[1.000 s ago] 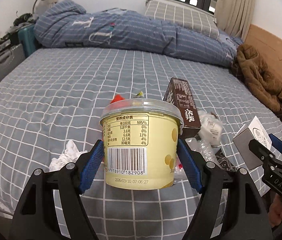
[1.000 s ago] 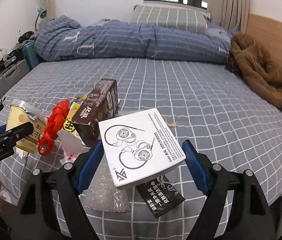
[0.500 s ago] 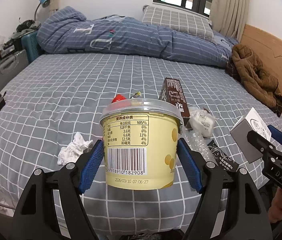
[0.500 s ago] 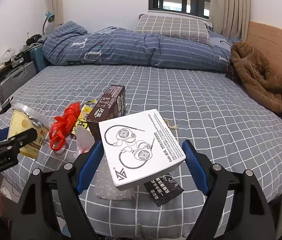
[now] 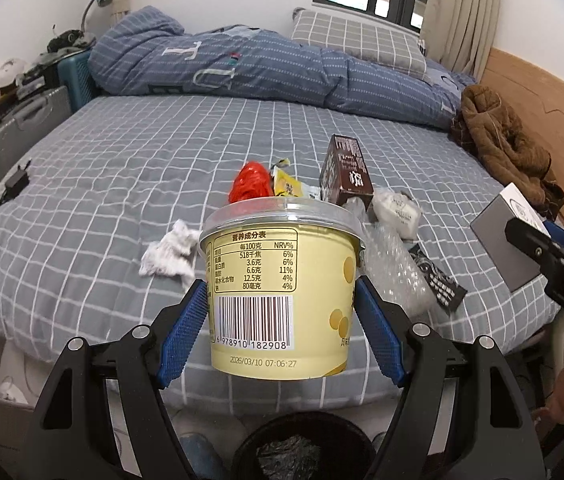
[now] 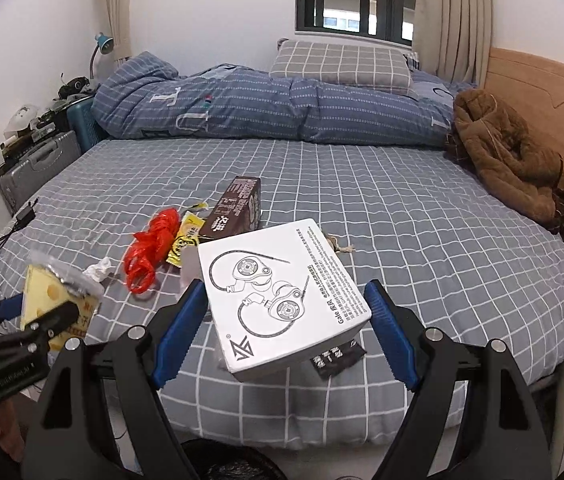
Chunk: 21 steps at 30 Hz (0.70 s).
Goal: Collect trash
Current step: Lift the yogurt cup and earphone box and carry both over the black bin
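The bed [image 5: 130, 168] with its grey checked sheet fills both views and serves as the landmark. Along its far edge lies a rolled blue duvet [image 5: 250, 68], with a grey checked pillow [image 6: 340, 65] behind it. On the bed's right side, against the wooden headboard, sits a brown coat [image 6: 510, 160]. Below the bed's near edge stands a black trash bin [image 5: 302, 446], lined with a dark bag, directly under the left gripper [image 5: 282, 330].

The left gripper's fingers [image 5: 184, 334] clamp a yellow cup [image 5: 282, 296] with a clear lid by its 2 sides, holding it upright in the air in front of the bed's near edge. The right gripper [image 6: 286, 334] holds a white earphone box [image 6: 282, 300], tilted, its fingers pressing on the box's 2 sides, also just off the bed's near edge.

On the bed near that edge lies a cluster of litter: a brown carton [image 5: 346, 172], bubble wrap [image 5: 396, 268], a red plastic bag [image 6: 150, 246], a crumpled white tissue [image 5: 170, 254], a yellow sachet [image 6: 186, 240], and a black sachet [image 5: 438, 280]. A black charger [image 5: 16, 180] with its cable rests at the bed's left edge
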Each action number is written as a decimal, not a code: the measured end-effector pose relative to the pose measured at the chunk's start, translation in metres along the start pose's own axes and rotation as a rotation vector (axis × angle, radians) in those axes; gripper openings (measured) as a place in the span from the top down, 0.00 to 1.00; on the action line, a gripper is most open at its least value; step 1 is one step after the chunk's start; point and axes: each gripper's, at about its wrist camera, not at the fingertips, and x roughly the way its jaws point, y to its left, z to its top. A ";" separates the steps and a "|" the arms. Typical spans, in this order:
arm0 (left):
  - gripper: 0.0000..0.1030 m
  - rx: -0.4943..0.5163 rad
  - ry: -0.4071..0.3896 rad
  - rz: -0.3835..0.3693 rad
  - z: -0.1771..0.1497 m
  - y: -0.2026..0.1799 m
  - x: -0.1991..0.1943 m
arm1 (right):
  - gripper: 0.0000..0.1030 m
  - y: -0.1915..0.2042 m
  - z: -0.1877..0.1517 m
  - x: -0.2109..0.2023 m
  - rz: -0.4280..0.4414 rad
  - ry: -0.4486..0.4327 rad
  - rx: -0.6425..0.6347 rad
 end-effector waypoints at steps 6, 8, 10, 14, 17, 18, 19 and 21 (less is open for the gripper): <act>0.30 -0.012 0.012 0.004 -0.018 0.001 -0.022 | 0.25 0.008 -0.013 -0.020 0.006 0.015 0.008; 0.30 -0.020 0.019 0.005 -0.024 0.003 -0.027 | 0.25 0.010 -0.017 -0.025 0.005 0.023 0.005; 0.30 -0.028 0.027 0.002 -0.030 0.004 -0.033 | 0.25 0.011 -0.023 -0.032 0.007 0.031 0.006; 0.30 -0.034 0.035 0.003 -0.035 0.002 -0.041 | 0.25 0.010 -0.034 -0.043 0.006 0.051 0.019; 0.30 -0.039 0.041 -0.004 -0.040 0.002 -0.048 | 0.25 0.009 -0.041 -0.051 0.004 0.063 0.033; 0.30 -0.040 0.043 -0.005 -0.042 0.002 -0.049 | 0.25 0.009 -0.043 -0.053 0.003 0.064 0.036; 0.30 -0.040 0.045 -0.002 -0.043 0.001 -0.050 | 0.25 0.008 -0.046 -0.056 0.002 0.069 0.037; 0.30 -0.038 0.052 0.002 -0.048 0.002 -0.053 | 0.25 0.008 -0.050 -0.060 0.000 0.076 0.043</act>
